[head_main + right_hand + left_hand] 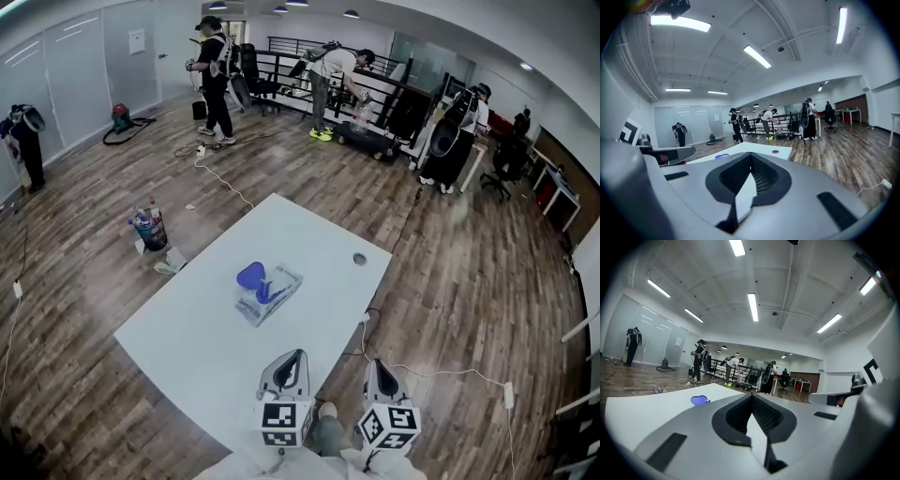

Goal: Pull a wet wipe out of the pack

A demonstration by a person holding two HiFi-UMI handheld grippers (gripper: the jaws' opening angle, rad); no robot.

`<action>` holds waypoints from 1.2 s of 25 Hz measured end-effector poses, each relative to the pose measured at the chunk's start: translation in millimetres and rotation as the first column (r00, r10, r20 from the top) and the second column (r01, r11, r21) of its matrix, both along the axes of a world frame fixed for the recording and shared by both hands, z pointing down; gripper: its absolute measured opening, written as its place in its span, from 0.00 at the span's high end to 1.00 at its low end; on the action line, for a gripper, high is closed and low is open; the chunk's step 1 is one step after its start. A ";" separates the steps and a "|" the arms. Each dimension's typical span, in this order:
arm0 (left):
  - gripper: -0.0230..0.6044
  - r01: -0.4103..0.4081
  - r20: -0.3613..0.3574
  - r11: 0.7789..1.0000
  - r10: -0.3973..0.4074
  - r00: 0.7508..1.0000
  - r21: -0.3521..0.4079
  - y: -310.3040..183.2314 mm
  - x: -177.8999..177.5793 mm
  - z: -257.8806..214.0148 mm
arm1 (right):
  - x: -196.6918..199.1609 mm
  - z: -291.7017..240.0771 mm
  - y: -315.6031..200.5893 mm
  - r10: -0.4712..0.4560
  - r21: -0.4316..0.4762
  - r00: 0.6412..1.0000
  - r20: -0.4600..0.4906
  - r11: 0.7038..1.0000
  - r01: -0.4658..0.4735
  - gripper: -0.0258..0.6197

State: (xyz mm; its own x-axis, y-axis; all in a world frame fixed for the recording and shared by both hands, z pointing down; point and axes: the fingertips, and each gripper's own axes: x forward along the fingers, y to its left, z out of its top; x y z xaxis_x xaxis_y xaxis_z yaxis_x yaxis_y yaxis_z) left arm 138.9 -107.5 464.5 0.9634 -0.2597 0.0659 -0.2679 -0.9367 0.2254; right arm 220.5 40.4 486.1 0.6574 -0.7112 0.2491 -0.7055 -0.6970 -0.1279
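The wet wipe pack (272, 294) lies flat in the middle of the white table (187, 347), its blue lid (250, 277) flipped open. The lid shows far off as a blue spot in the left gripper view (698, 401) and the right gripper view (722, 156). My left gripper (295, 354) (751, 395) hovers over the table's near edge, well short of the pack, jaws together with nothing between them. My right gripper (378, 364) (751, 153) is beside it at the near corner, also shut and empty.
A round cable hole (359, 259) sits near the table's far right corner. Bottles (150, 228) stand on the wooden floor left of the table, and a white cable (441, 373) runs along the floor to the right. Several people stand at the far end of the room.
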 end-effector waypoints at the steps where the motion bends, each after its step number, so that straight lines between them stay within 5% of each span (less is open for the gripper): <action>1: 0.95 0.004 0.001 1.000 -0.004 1.000 0.000 -1.2 -0.2 1.6 | -0.1 1.3 -2.8 -0.009 -0.002 1.000 0.000 1.000 0.009 0.95; 30: 0.95 0.155 0.056 0.987 -0.158 0.986 0.049 -23.3 95.6 -4.2 | 114.8 -2.0 -66.8 -0.198 0.075 0.980 0.030 0.978 0.195 0.95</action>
